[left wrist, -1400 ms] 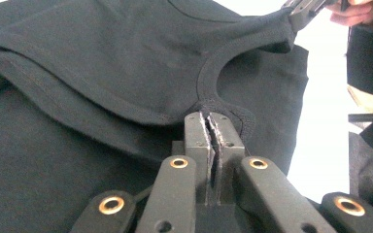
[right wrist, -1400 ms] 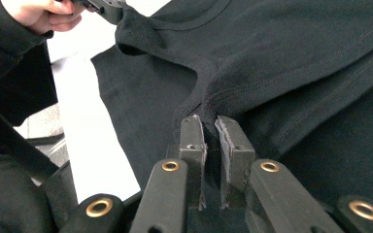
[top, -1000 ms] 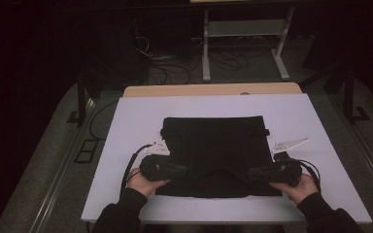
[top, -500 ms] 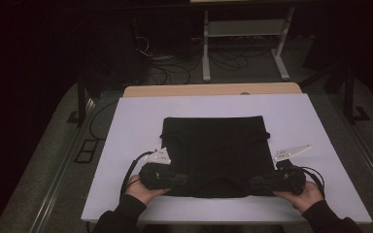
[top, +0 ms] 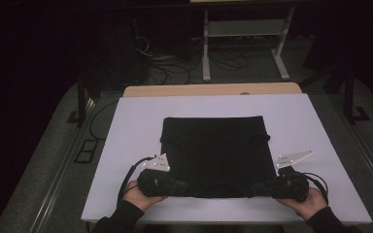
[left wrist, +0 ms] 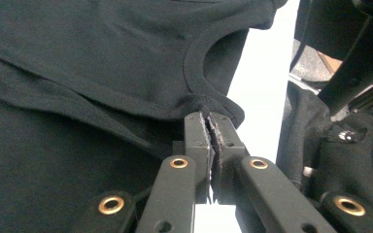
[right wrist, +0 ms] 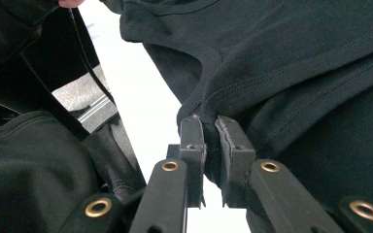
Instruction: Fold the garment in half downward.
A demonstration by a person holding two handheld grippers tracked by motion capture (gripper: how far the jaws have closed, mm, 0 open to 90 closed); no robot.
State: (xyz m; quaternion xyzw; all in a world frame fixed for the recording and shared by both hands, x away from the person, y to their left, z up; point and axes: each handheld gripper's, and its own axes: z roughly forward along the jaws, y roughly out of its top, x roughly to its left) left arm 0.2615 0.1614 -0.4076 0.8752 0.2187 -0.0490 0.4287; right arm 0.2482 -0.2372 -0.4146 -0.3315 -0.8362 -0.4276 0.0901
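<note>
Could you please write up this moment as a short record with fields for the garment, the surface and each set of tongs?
garment: black garment, lying flat, folded
surface: white tabletop
left tongs: shut on the garment's near left corner, by a curved hem
right tongs: shut on the garment's near right corner
hands: left hand and right hand at the table's near edge
</note>
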